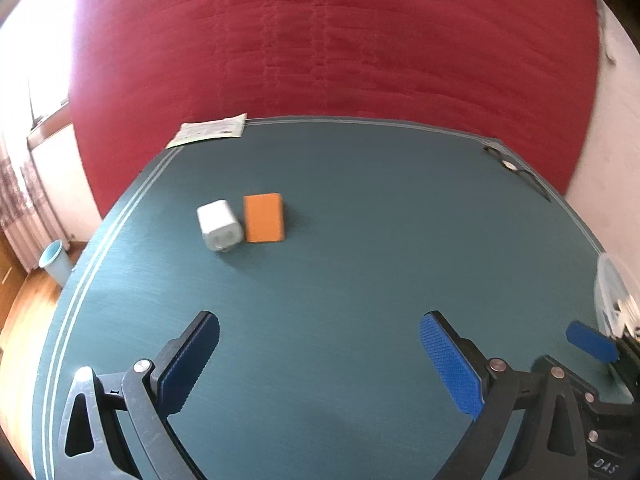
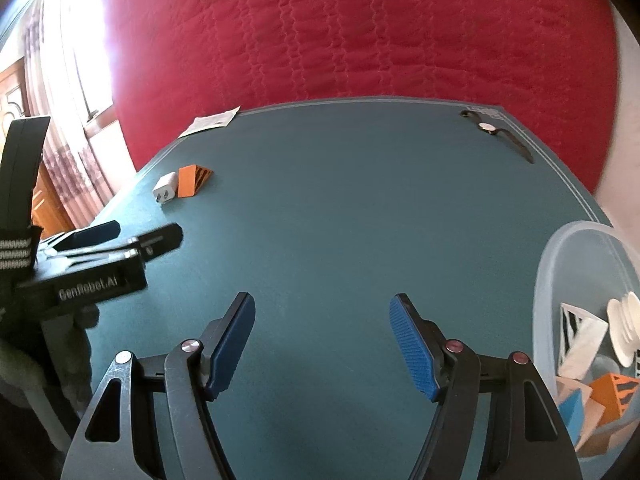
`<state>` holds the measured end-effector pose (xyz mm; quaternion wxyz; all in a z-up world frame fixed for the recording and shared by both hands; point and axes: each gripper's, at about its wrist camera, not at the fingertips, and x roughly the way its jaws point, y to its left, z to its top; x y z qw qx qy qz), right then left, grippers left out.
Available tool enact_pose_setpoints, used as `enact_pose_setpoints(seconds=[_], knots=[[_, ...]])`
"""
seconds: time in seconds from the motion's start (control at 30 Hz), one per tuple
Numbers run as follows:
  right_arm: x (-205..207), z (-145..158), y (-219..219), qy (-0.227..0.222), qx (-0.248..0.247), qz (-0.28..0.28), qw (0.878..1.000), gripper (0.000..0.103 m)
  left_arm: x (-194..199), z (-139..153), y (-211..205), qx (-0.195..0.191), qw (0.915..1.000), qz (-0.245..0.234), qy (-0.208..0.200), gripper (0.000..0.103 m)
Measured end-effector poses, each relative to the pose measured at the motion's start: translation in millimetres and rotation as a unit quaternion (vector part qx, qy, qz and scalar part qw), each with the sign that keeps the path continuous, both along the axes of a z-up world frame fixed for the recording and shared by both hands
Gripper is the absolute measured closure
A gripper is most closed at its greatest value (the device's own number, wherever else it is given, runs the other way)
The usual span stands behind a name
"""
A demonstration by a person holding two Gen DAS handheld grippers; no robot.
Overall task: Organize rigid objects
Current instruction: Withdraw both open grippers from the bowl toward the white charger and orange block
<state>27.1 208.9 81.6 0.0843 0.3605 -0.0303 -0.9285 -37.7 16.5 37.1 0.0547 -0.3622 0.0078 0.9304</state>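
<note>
orange block (image 1: 264,219), wedge-shaped with black stripes on one face, lies on the teal table (image 1: 360,208), far of both grippers and to the left of the table's middle. white charger plug (image 1: 219,225) lies just beside it on its left, prongs toward the near side; touching or a hair apart, cannot tell. left gripper (image 1: 320,356): jaws wide apart, nothing between them, only bare table; block and plug lie well ahead, nearer the left finger's line. right gripper (image 2: 322,340): jaws apart, nothing between them; block and plug far off to the left. clear plastic bin (image 2: 576,264) at the right edge of the table, holding white, orange and blue shapes. wristwatch (image 2: 490,128) at the far right corner. paper sheet (image 1: 212,130) at the far left corner.
</note>
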Motion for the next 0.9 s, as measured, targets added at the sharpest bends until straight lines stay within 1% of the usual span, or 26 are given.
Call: enact_pose_setpoints(seconds=[0.27, 0.4, 0.57, 0.67, 0.9], knots=[[-6.2, -5.9, -2.8, -0.008, -0.005, 0.000, 1.000, 0.032, -24.1, 2.1, -47.2, 0.008, 0.9979, 0.064, -0.003, 0.001], [-6.6, -6.4, -1.8, -0.009, -0.014, -0.001, 1.000, 0.032, -39.6, 1.0, -63.9, 0.008, 0.9959, 0.090, -0.008, 0.001], [-5.8, -6.9, -2.4, -0.008, -0.021, -0.002, 1.000, 0.032, -56.7, -0.5, -72.8, 0.010, 0.9938, 0.110, -0.018, 0.001], [-6.8, -7.3, -1.4, -0.009, -0.025, -0.003, 1.000, 0.032, -65.9, -0.7, -74.9, 0.015, 0.9931, 0.114, -0.021, 0.001], [-8.1, -8.4, 1.6, -0.014, -0.034, -0.004, 0.999, 0.032, -84.5, -1.9, -76.5, 0.012, 0.9915, 0.128, -0.022, 0.001]])
